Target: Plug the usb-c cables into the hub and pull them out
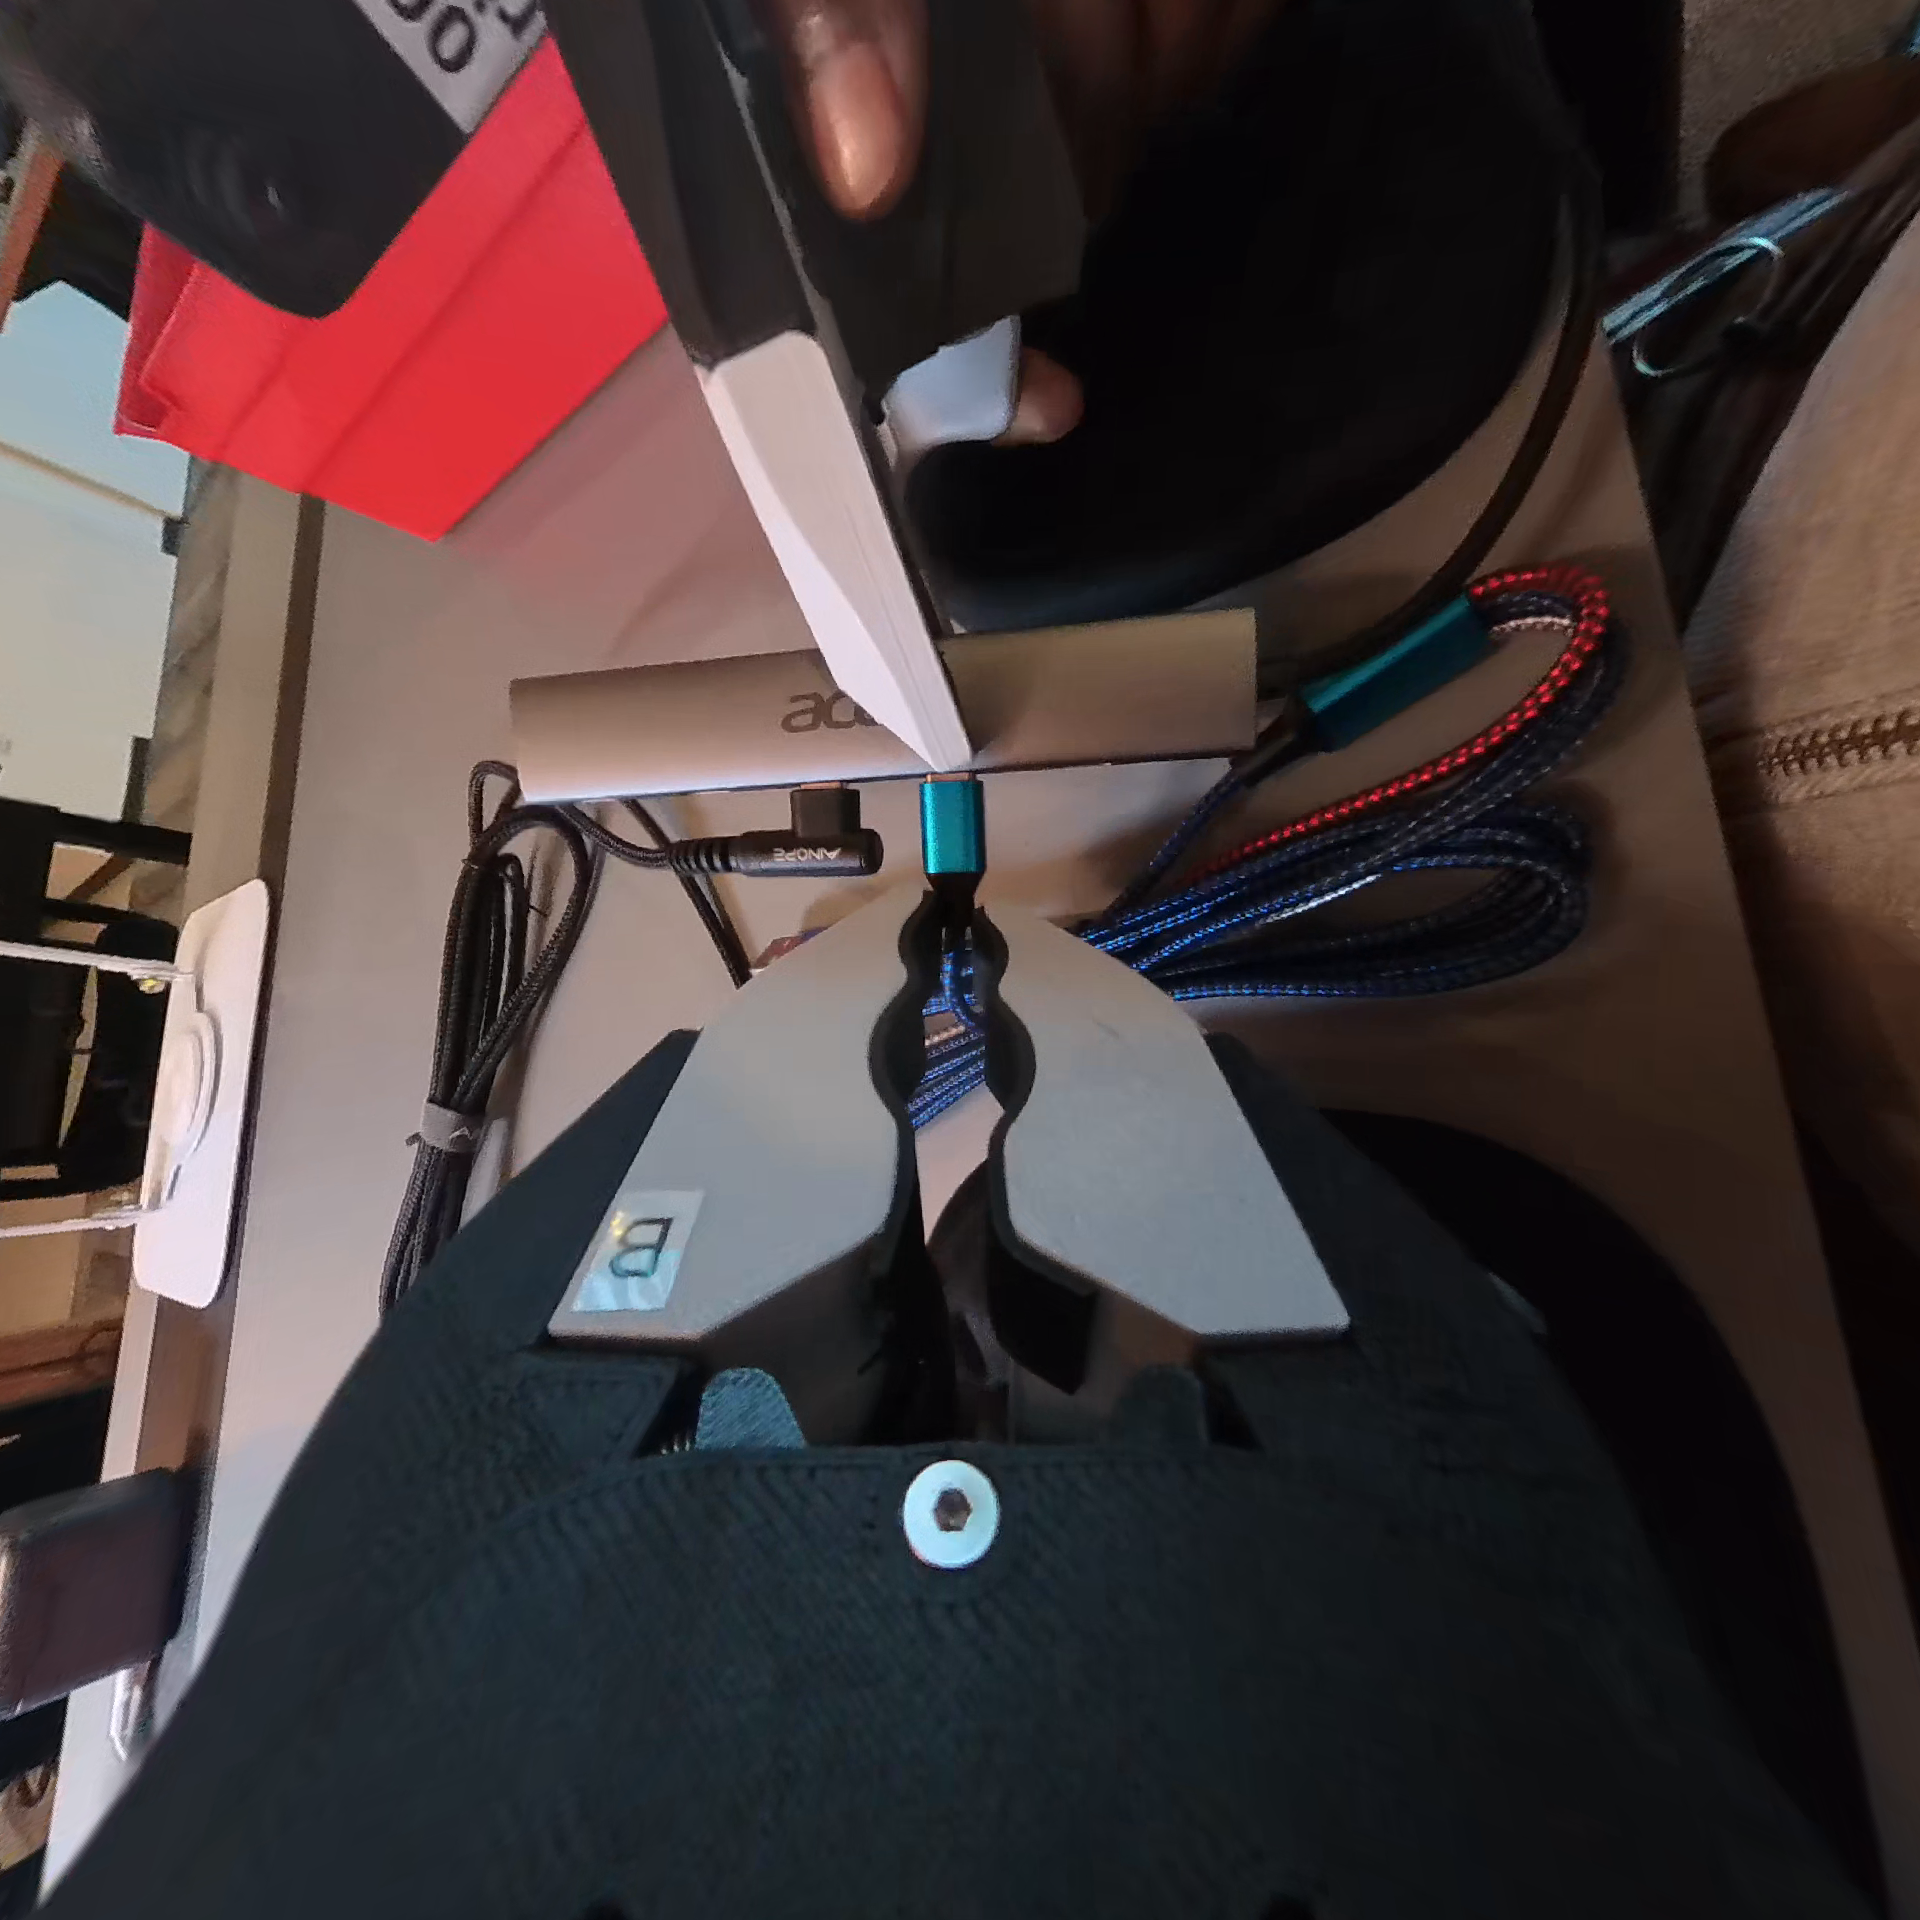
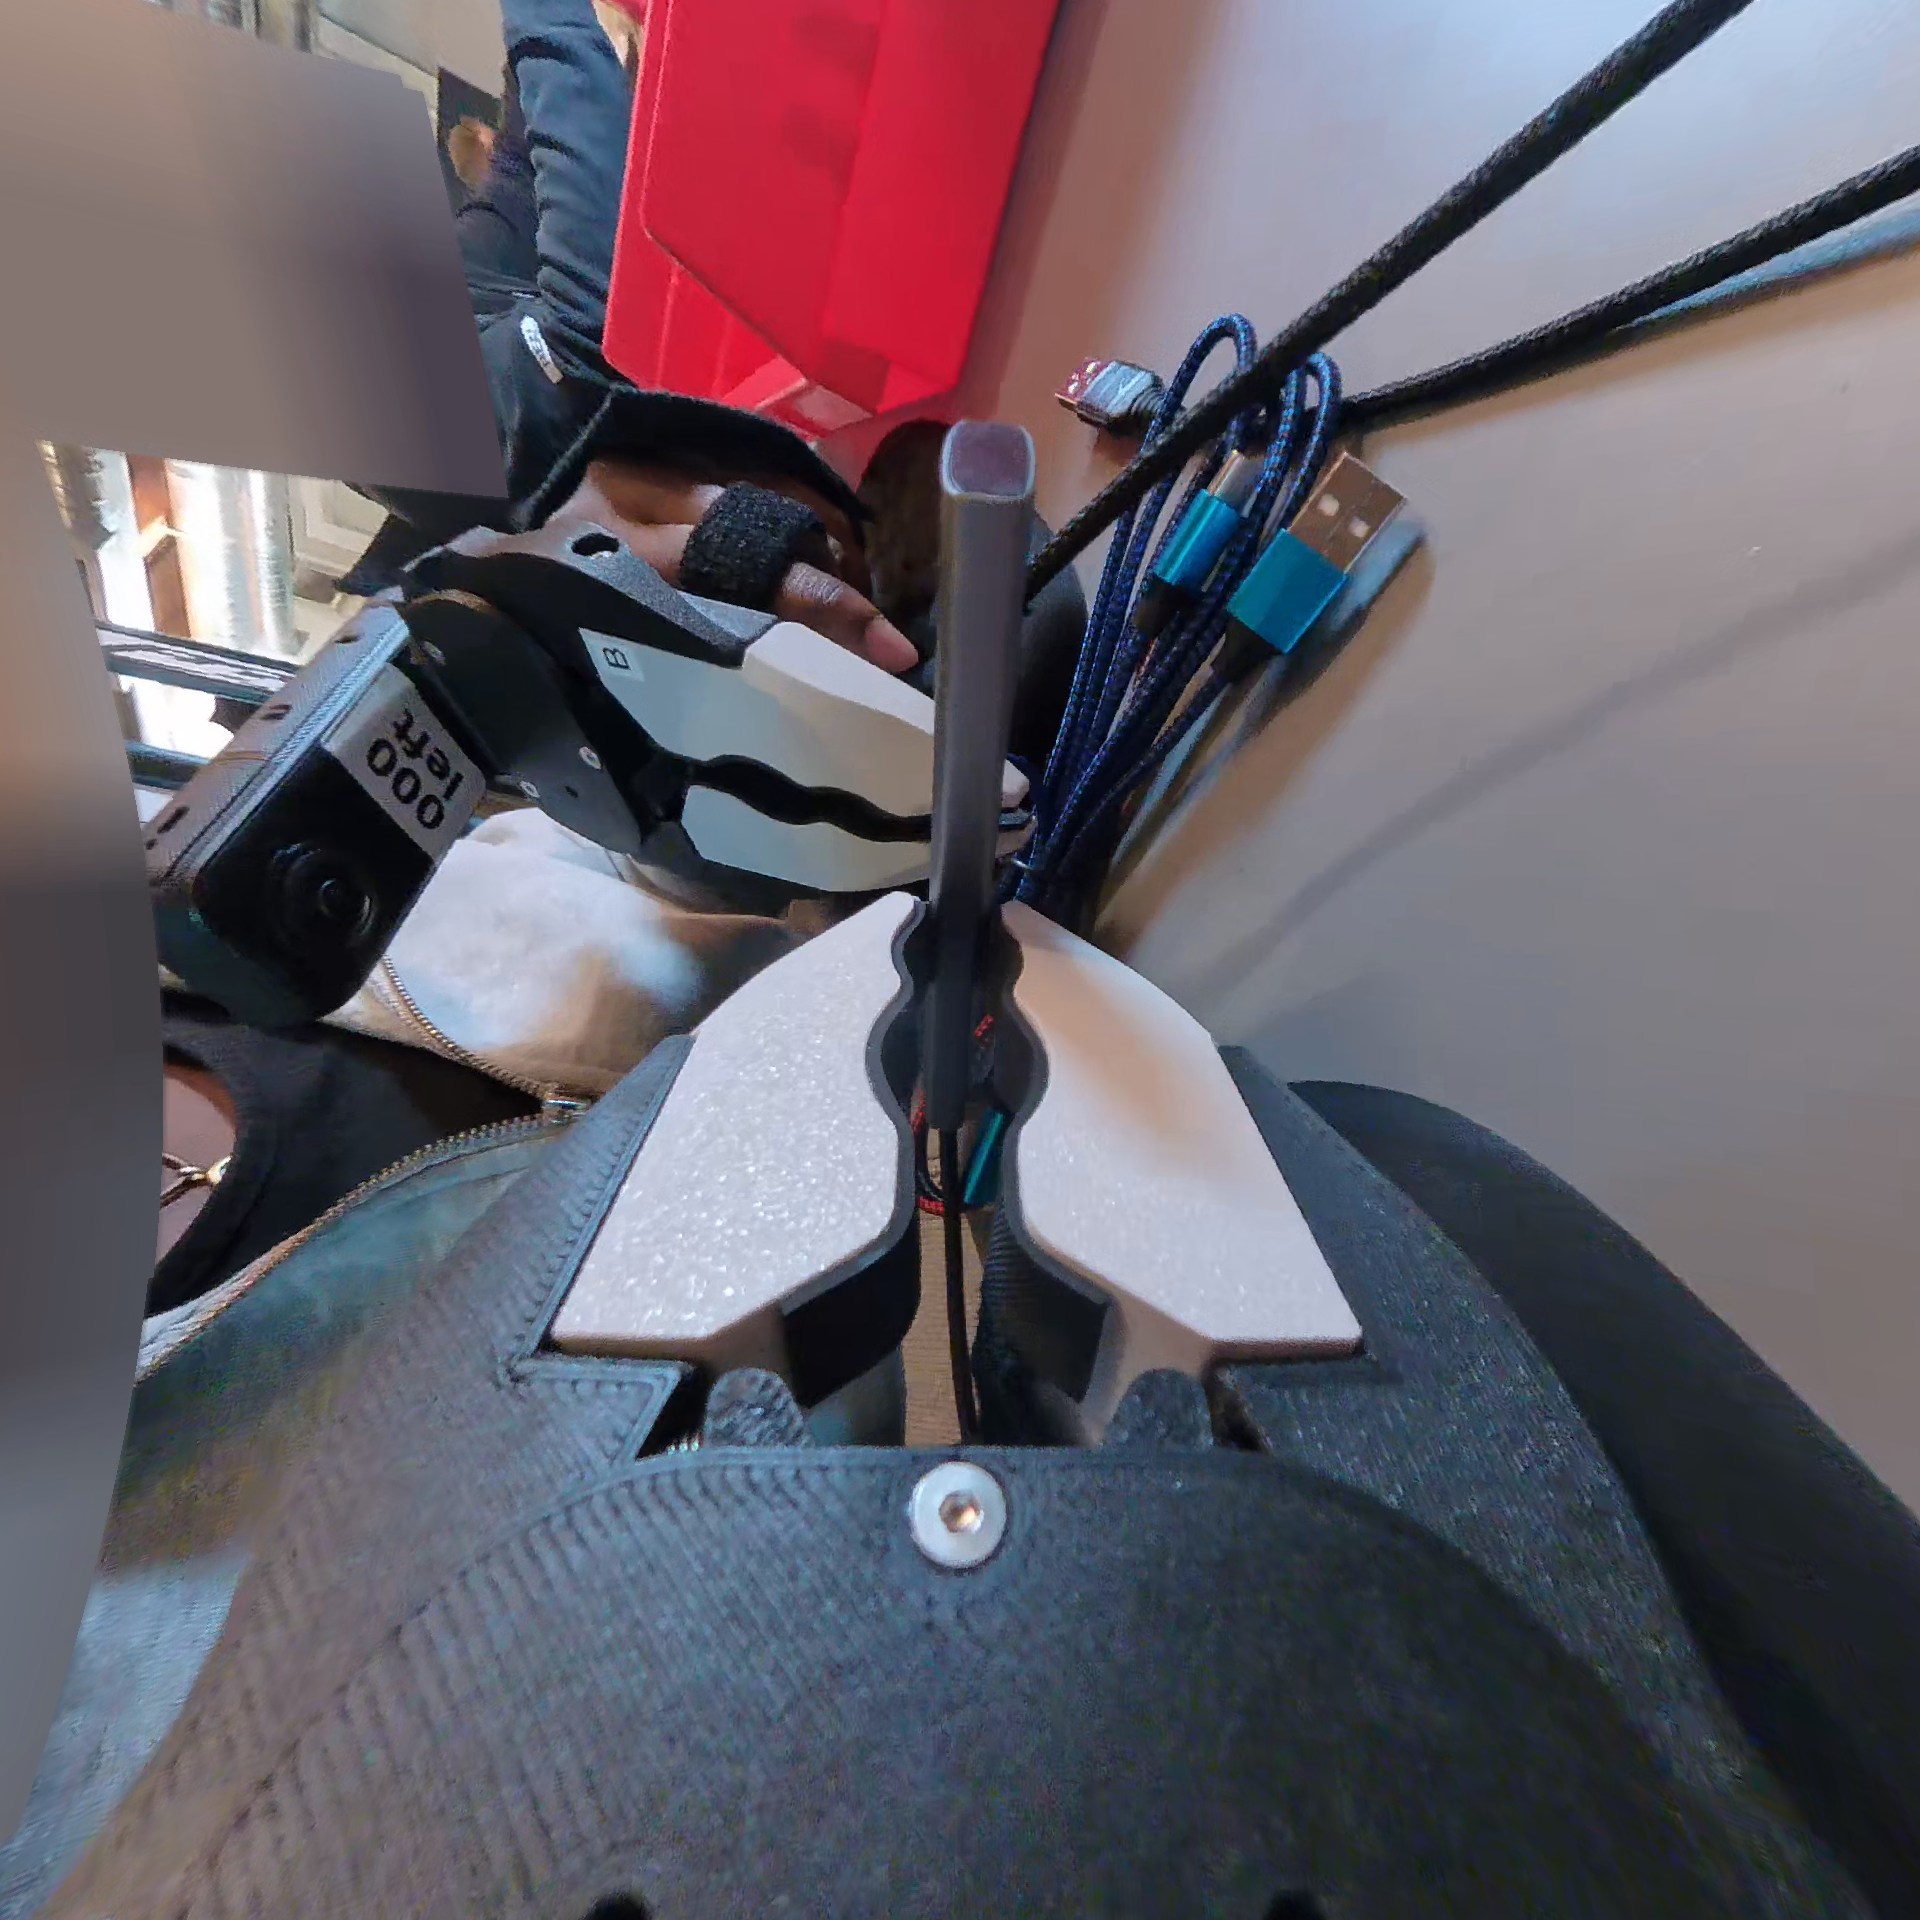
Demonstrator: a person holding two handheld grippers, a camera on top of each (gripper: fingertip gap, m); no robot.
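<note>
Jaws of left gripper (image 1: 948,920) pinch the teal-plugged cable (image 1: 949,828); right gripper (image 2: 958,925) clamps the hub (image 2: 971,665).

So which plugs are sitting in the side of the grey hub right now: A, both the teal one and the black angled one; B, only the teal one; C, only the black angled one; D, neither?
A: in the left wrist view the teal plug and the black angled plug both meet the hub edge side by side.

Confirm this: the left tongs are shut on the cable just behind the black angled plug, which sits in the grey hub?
Not quite. The left wrist view shows the left tongs shut on the cable just behind the teal plug, which sits in the grey hub.
</note>
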